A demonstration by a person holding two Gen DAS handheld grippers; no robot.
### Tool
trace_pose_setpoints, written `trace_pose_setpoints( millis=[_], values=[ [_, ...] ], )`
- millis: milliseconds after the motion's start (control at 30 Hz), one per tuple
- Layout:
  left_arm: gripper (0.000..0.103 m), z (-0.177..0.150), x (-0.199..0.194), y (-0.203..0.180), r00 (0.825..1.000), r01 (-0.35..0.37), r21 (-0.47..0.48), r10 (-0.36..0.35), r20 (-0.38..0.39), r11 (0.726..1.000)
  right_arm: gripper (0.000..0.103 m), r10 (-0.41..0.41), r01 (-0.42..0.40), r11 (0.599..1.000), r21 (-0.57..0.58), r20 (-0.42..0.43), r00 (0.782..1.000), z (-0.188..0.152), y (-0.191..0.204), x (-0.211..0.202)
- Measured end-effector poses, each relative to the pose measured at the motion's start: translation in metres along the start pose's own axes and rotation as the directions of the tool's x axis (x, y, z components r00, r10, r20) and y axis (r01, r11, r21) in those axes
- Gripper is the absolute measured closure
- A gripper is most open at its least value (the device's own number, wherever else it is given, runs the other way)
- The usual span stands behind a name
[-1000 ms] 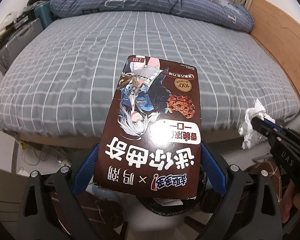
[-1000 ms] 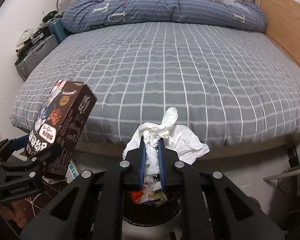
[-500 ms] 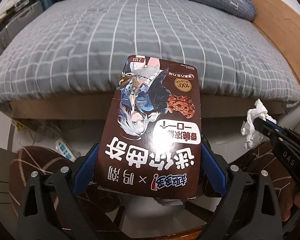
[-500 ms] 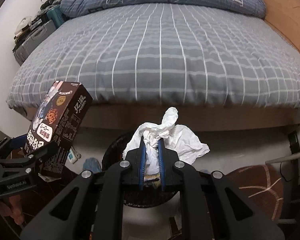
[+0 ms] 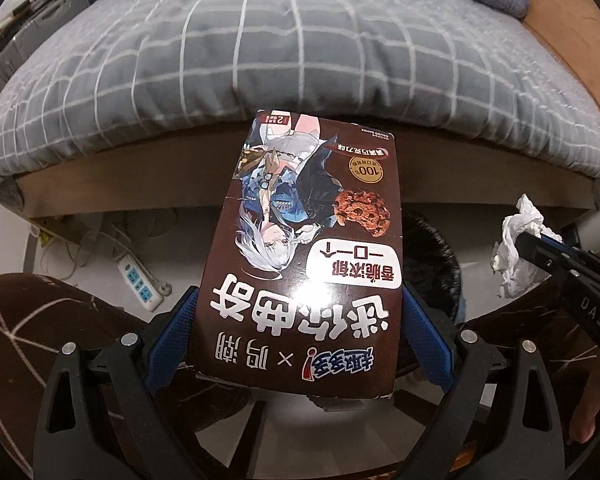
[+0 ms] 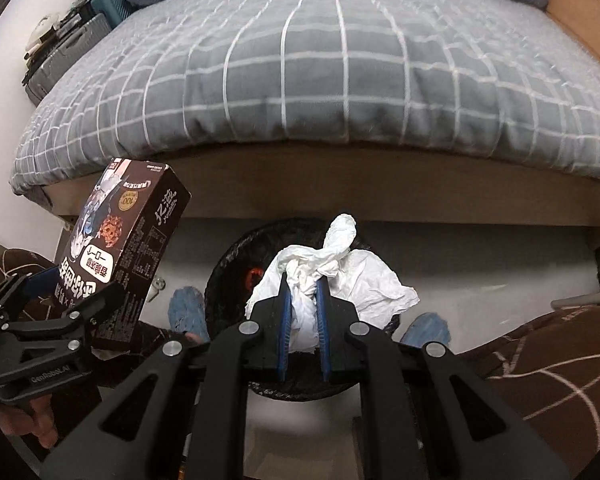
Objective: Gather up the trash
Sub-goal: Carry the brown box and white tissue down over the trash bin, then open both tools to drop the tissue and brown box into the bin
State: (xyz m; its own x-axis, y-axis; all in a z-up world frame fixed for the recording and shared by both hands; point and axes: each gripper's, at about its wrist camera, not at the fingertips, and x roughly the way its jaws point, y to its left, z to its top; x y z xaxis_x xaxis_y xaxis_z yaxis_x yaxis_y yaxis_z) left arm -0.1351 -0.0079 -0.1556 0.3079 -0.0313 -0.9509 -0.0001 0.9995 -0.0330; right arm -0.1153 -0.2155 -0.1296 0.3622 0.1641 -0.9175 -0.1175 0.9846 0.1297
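Observation:
A dark brown cookie box point(image 5: 312, 248) with a cartoon figure fills the middle of the left wrist view, clamped by its sides in my left gripper point(image 5: 300, 320), whose blue pads press on it. In the right wrist view the same box point(image 6: 120, 252) tilts at the left. My right gripper point(image 6: 303, 296) is shut on a crumpled white tissue point(image 6: 332, 276), which sticks out above and to the right of the pads. Right below the tissue stands a round black trash bin point(image 6: 228, 276) lined with a bag; the box hides most of the bin point(image 5: 440, 256) in the left wrist view.
A bed with a grey checked cover point(image 6: 320, 68) and a wooden frame point(image 6: 380, 184) rises just behind the bin. A white power strip point(image 5: 140, 284) and cables lie on the floor at the left. Patterned brown trouser legs point(image 6: 560, 360) and blue slippers point(image 6: 186, 312) flank the bin.
Both grippers have sunk with their loads and tipped downward: the bed has slid up in both views, and the bin and floor now show under the tissue.

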Motion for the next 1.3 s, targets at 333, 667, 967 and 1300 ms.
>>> trace_pose_setpoints(
  millis=[333, 667, 967, 1300],
  values=[
    [0.011, 0.007, 0.027, 0.017, 0.999, 0.001, -0.049, -0.003, -0.044, 0.999, 0.089, 0.003, -0.005, 0.999, -0.033, -0.082, 0.997, 0.006, 0.016, 0.044],
    [0.011, 0.008, 0.042, 0.010, 0.998, 0.001, -0.049, -0.005, -0.070, 0.999, 0.036, 0.011, -0.014, 0.999, -0.043, -0.061, 0.998, 0.003, 0.019, 0.053],
    [0.011, 0.012, 0.051, -0.013, 0.996, 0.040, 0.002, -0.040, -0.083, 0.999, 0.011, -0.081, 0.081, 0.997, 0.007, 0.005, 0.997, 0.001, -0.018, 0.036],
    [0.011, 0.017, 0.053, -0.074, 0.993, 0.097, 0.113, -0.089, -0.073, 0.989, 0.008, -0.162, 0.159, 0.982, 0.100, 0.023, 0.987, -0.017, -0.075, 0.018]
  ],
)
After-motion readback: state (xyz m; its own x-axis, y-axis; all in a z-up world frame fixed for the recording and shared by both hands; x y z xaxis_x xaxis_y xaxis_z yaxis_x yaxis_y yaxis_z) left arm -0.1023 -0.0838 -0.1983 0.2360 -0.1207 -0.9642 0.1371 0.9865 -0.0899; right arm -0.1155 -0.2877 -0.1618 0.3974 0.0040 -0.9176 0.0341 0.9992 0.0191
